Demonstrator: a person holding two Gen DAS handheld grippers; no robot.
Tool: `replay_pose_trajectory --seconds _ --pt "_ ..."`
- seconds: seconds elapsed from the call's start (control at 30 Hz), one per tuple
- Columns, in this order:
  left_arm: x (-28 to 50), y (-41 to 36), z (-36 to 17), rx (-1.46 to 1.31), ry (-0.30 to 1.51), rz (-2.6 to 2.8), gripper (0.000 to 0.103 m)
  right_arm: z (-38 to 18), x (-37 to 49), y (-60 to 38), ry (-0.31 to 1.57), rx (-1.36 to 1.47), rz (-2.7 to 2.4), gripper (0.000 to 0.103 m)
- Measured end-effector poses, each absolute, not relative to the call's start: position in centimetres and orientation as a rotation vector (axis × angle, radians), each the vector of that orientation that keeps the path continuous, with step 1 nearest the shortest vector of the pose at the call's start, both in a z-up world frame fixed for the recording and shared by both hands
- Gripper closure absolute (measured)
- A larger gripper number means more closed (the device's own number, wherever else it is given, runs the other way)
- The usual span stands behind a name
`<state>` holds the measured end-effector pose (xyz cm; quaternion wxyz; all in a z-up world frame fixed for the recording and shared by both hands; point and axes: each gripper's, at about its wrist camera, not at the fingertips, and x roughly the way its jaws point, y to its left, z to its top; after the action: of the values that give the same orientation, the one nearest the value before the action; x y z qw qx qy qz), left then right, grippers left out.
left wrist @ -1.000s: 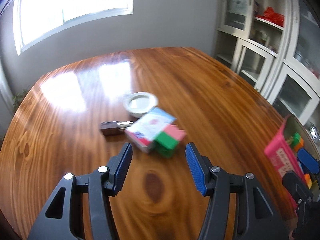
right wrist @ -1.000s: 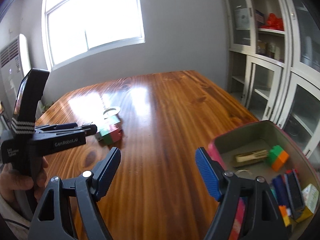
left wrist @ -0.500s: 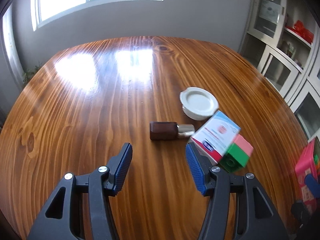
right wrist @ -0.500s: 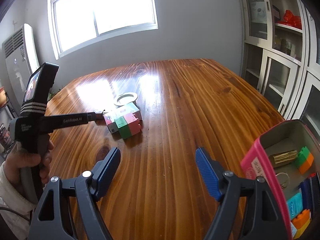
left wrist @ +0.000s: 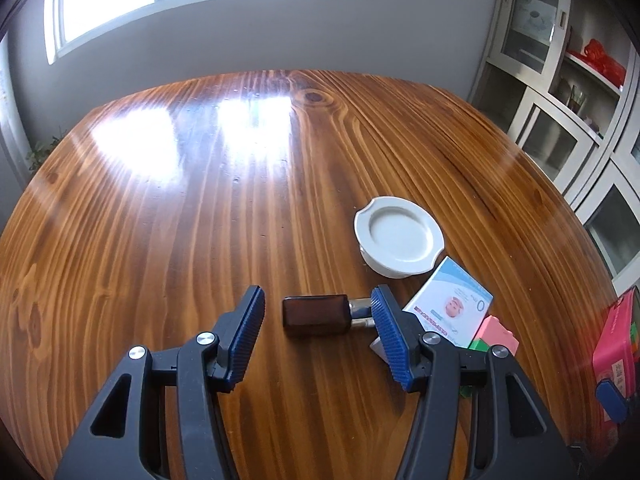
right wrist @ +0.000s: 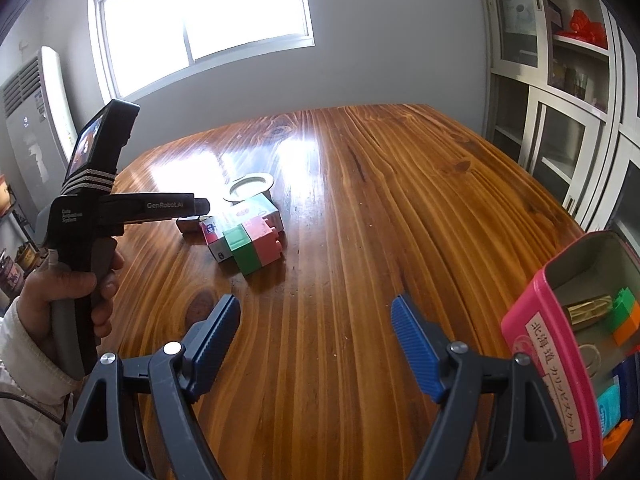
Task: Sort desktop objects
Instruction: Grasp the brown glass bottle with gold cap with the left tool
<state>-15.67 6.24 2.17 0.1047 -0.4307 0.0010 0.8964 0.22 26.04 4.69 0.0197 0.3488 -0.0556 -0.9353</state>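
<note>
A glossy wooden table with strong grain fills both views, with a bright window in the grey wall at upper left and white glass-door cabinets at right. At the right edge of the right wrist view, a pink metal tin holds a gold clip, a green-and-orange block and several blue items.

Four loose things cluster mid-table:
- one brown rectangular bottle
- one white round lid
- one pale blue carton
- one pink-and-green block

The left gripper is spread wide, the bottle between its fingers. The right gripper gapes over bare wood.
</note>
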Motion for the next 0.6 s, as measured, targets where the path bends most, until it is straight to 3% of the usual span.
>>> replay_pose_trajectory --seconds 0.6 --pt "-15.7 7.7 1.4 -1.260 0.044 2.613 0.034 4.2 0.1 26.1 -0.187 1.096 -2.898 0.022"
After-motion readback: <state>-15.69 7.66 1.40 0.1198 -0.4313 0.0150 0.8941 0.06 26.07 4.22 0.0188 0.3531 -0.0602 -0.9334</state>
